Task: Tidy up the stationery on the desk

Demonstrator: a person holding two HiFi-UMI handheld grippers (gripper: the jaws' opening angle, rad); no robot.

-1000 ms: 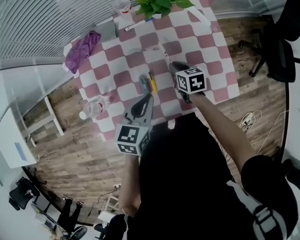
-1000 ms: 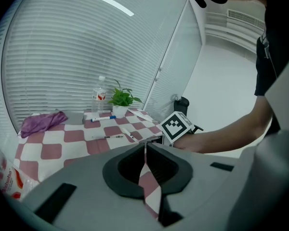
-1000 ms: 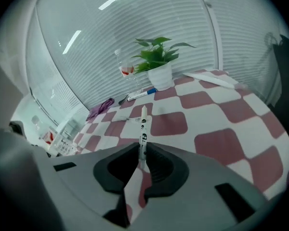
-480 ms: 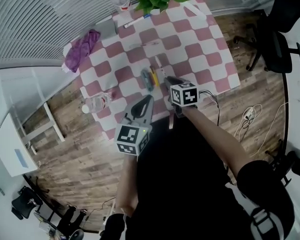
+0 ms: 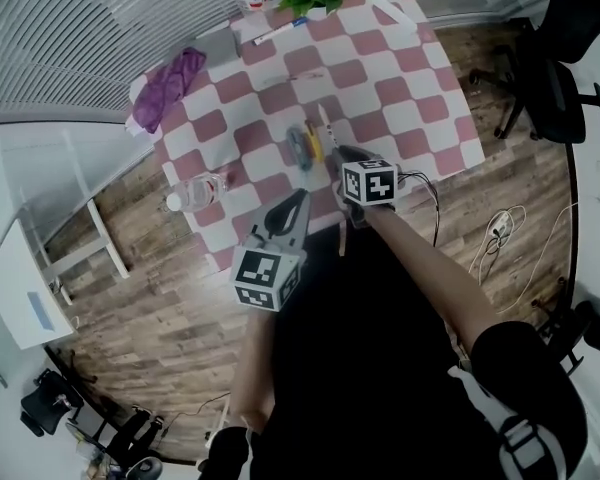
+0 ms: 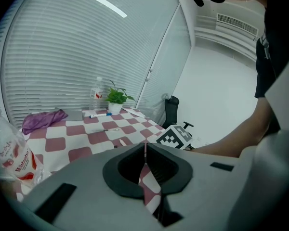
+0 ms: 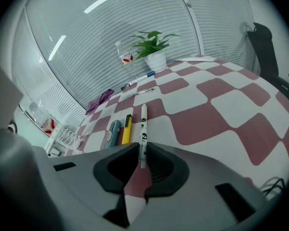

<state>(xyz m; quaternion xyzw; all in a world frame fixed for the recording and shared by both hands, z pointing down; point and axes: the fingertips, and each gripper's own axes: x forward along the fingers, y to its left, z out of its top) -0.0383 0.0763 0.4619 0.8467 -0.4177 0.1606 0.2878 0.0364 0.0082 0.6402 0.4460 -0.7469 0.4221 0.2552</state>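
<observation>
Holds in the right claw (image 7: 141,150) a slim white pen with black markings (image 7: 143,124), gripped by its near end, jaws narrowed onto the barrel. Points that pen away from the claw over the red-and-white checked worktop (image 7: 207,105), side by side with 2 things lying just left of it: a yellow marker pen (image 7: 127,129) and a grey-blue plastic cutter (image 7: 113,131). Cannot tell whether the white pen's far tip touches the worktop. Carries the left claw (image 6: 145,146) empty, jaws pressed together, at the worktop's near edge, near the right claw but apart from the pens
</observation>
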